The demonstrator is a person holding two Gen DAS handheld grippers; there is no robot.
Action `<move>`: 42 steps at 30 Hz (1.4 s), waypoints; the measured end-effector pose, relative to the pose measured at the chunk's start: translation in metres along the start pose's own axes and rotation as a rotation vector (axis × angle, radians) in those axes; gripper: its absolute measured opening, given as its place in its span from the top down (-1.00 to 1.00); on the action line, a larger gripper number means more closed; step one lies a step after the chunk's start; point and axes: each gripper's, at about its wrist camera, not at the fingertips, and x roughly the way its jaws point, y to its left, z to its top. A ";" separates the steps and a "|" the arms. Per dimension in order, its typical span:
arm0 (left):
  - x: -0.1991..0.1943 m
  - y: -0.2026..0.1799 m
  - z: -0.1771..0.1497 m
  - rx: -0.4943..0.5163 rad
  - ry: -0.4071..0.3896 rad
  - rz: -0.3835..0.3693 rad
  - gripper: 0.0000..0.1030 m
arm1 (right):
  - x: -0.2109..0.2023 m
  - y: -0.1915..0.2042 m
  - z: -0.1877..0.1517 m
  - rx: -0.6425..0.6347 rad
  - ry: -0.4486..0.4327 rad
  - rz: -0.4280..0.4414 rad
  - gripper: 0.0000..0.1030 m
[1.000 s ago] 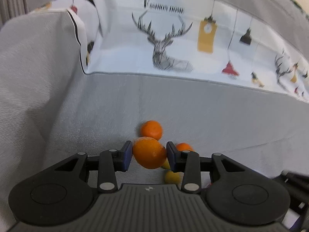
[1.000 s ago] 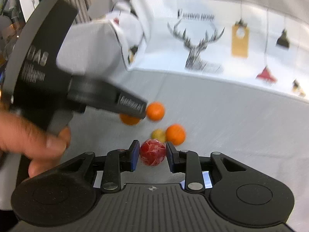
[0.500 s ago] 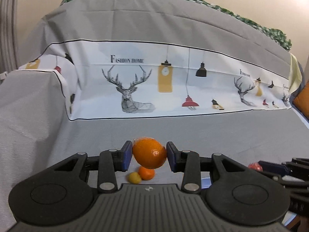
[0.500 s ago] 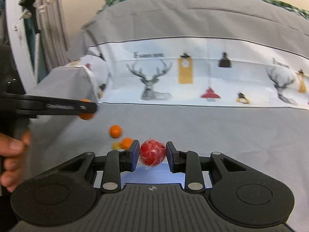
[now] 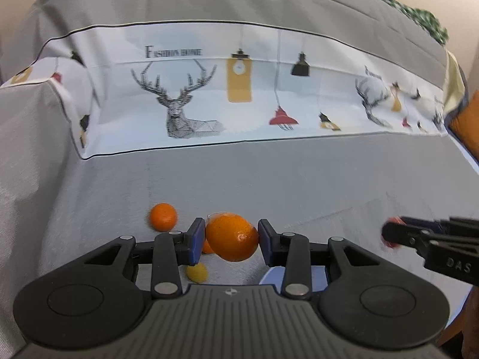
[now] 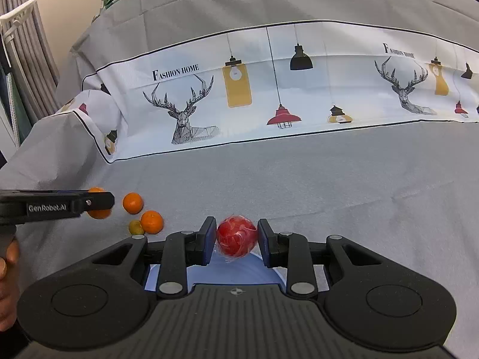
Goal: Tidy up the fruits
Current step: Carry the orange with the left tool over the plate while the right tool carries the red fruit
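My left gripper (image 5: 232,237) is shut on a large orange (image 5: 233,236) and holds it above the grey sofa seat. My right gripper (image 6: 236,236) is shut on a red fruit in clear wrap (image 6: 236,235), just above a light blue plate (image 6: 239,272). On the seat lie two small oranges (image 6: 132,202) (image 6: 152,222) and a small yellow fruit (image 6: 136,227). In the left wrist view one orange (image 5: 163,216) and the yellow fruit (image 5: 197,272) show, with the plate's edge (image 5: 274,276) under my fingers. The left gripper also shows in the right wrist view (image 6: 98,203).
The sofa is draped in a grey cover with a white band printed with deer and lamps (image 6: 269,95). The padded armrest (image 6: 54,149) rises at the left. The right gripper's side shows at the right of the left wrist view (image 5: 431,239).
Both grippers have lifted their fruit off the seat and tilted up. The right gripper now hangs over the blue plate; the left one has moved right, away from the loose fruit.
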 end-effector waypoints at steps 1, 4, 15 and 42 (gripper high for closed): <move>0.001 -0.002 -0.001 0.009 0.004 -0.005 0.18 | 0.001 0.001 0.000 -0.006 0.002 -0.002 0.39; 0.002 -0.006 -0.004 0.032 0.018 -0.026 0.18 | 0.002 0.006 0.000 -0.024 0.005 -0.001 0.39; 0.011 -0.031 -0.017 0.146 0.083 -0.122 0.18 | 0.002 0.010 -0.002 -0.061 0.018 -0.010 0.39; 0.029 -0.071 -0.046 0.335 0.232 -0.274 0.18 | 0.011 0.017 -0.008 -0.103 0.076 -0.012 0.39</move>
